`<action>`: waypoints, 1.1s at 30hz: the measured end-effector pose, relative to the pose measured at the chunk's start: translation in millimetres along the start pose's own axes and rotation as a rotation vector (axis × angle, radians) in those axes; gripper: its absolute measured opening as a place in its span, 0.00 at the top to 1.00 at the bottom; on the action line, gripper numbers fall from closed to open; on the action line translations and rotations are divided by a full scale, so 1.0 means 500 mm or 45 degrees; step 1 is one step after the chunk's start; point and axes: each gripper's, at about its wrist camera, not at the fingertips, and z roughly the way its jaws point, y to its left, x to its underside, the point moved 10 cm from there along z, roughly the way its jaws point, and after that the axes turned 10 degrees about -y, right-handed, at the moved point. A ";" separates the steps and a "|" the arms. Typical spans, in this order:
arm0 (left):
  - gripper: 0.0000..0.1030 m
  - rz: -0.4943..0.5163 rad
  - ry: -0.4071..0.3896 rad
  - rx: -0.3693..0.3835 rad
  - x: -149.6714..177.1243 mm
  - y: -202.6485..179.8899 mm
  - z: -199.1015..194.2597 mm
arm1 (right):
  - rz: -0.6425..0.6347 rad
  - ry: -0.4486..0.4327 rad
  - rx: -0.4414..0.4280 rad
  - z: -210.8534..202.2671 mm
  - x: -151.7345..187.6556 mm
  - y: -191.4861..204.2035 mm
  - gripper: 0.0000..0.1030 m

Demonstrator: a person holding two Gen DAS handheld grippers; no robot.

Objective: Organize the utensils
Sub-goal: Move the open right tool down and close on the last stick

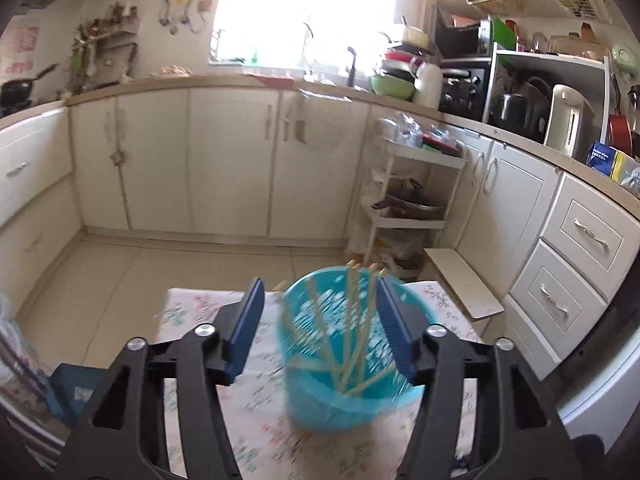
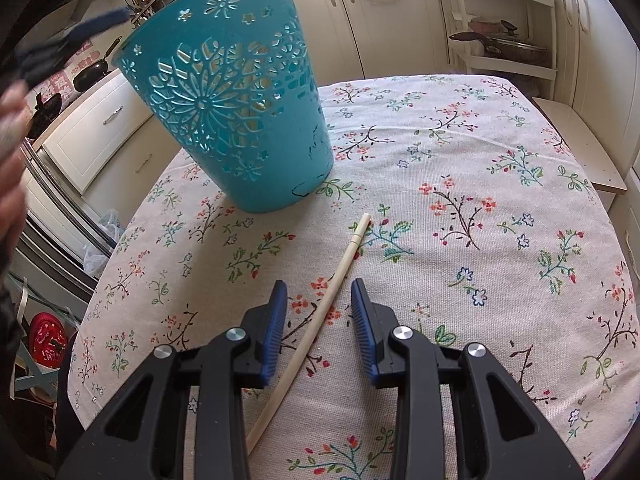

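**Chopsticks in the basket, one left on the cloth**

The left tool [image 1: 320,320] gapes wide above the basket [image 1: 344,392], nothing between its pads; several chopsticks [image 1: 352,332] lean inside (blurred). The basket stands near the worktop's [image 2: 500,152] far-left edge, bare cloth to its right. The right tool [image 2: 319,328] straddles a lone chopstick [image 2: 340,276], pads apart from it; its near end is hidden.

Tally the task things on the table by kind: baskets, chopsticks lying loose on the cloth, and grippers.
Basket: 1
Loose chopstick on the cloth: 1
Grippers: 2, left gripper and right gripper
Total: 4
The basket also holds several chopsticks, too blurred to count.
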 end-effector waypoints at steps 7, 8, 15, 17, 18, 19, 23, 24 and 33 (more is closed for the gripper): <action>0.24 0.020 0.099 -0.135 0.164 0.086 -0.097 | -0.027 0.003 0.021 0.000 0.000 0.004 0.68; 0.24 0.020 0.173 -0.151 0.212 0.098 -0.090 | -0.033 0.003 0.025 0.000 0.000 0.005 0.67; 0.17 -0.011 0.355 -0.187 0.332 0.127 -0.033 | -0.055 0.001 0.056 -0.001 0.002 0.009 0.65; 0.13 -0.011 0.356 -0.188 0.341 0.126 -0.024 | -0.051 -0.002 0.073 -0.001 0.002 0.008 0.65; 0.12 -0.006 0.358 -0.191 0.345 0.123 -0.019 | -0.049 -0.004 0.083 -0.001 0.002 0.009 0.65; 0.09 0.008 0.396 -0.189 0.358 0.120 -0.012 | -0.049 -0.004 0.090 0.000 0.002 0.009 0.65; 0.08 0.036 0.432 -0.173 0.369 0.103 0.000 | -0.049 -0.006 0.105 0.002 0.000 0.013 0.60; 0.08 0.032 0.432 -0.173 0.369 0.104 0.001 | -0.049 -0.006 0.107 0.004 -0.001 0.015 0.57; 0.08 0.009 0.444 -0.201 0.371 0.118 0.006 | -0.031 -0.019 0.144 0.008 -0.004 0.017 0.54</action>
